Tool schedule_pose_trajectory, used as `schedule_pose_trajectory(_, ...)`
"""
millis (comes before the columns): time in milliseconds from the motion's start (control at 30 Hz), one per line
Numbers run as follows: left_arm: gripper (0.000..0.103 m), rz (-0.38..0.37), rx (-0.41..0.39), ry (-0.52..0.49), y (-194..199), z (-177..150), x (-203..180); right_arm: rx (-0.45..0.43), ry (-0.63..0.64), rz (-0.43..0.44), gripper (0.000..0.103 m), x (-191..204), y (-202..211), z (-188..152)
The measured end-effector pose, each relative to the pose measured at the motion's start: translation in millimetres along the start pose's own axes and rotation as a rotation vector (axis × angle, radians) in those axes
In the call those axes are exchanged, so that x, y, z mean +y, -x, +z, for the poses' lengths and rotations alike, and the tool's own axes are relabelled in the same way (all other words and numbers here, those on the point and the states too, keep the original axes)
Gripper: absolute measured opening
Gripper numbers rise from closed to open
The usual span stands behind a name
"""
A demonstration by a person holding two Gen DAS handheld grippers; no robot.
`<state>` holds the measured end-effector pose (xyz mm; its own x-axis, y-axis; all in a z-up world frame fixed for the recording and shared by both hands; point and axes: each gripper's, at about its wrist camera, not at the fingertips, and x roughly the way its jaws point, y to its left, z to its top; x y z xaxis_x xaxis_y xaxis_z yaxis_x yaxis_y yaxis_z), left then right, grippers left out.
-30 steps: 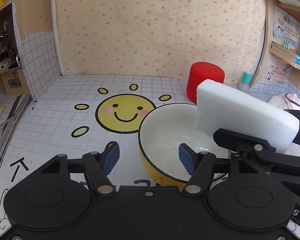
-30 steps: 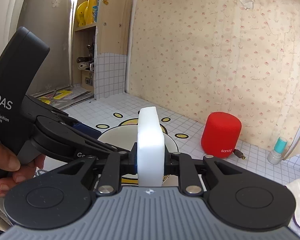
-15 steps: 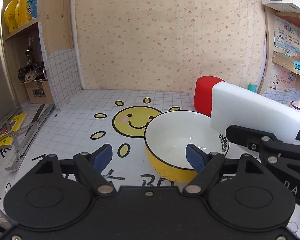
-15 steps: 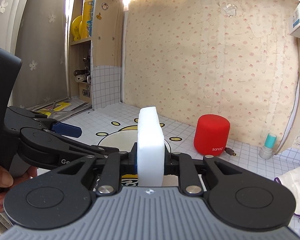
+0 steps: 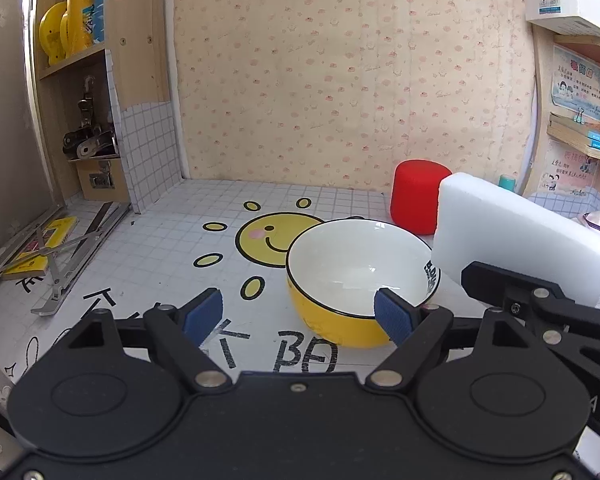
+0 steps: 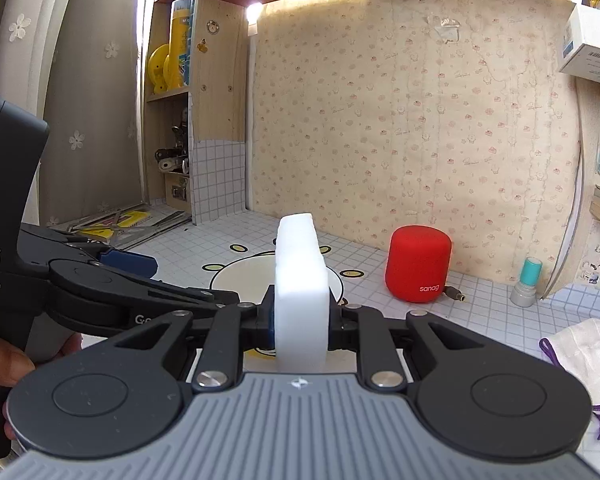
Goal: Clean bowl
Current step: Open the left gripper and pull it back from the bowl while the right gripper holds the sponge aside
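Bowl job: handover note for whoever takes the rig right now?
Left gripper: open, nothing held; jaws have just been opening, one pad in front of the bowl's near rim.
Right gripper: shut on the white sponge, held above the right rim.
Bowl: upright on the tiled table, inside looks clean.
Done: sponge picked up.
Left: whether wiping is finished can't be told; check, then put the sponge down.

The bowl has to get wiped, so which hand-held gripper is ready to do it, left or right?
Probably the right hand-held gripper: it is already shut on the white sponge, which sits beside the bowl. The left hand-held gripper is open and empty, better suited to steadying the bowl.
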<state>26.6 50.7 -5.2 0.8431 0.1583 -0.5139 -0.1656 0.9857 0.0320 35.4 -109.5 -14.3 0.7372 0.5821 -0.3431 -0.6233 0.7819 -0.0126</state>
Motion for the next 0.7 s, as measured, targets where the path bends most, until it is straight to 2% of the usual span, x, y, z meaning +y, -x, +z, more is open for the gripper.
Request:
schedule_pose_trajectory(267,0.084,-0.001,-0.024,-0.004,12.1,-0.9,-6.4,-0.027,0.000,-0.016,0.022,-1.6,14.6,2.5)
schedule_pose_trajectory(533,0.084,-0.004,-0.039,-0.083,19.3,-6.0,-18.2,-0.019,0.010,-0.027,0.022,-7.0,21.1,0.4)
schedule_pose_trajectory(700,0.084,-0.020,-0.046,-0.170,23.1,-9.0,-26.1,-0.008,0.053,-0.006,0.022,-8.2,24.3,2.0)
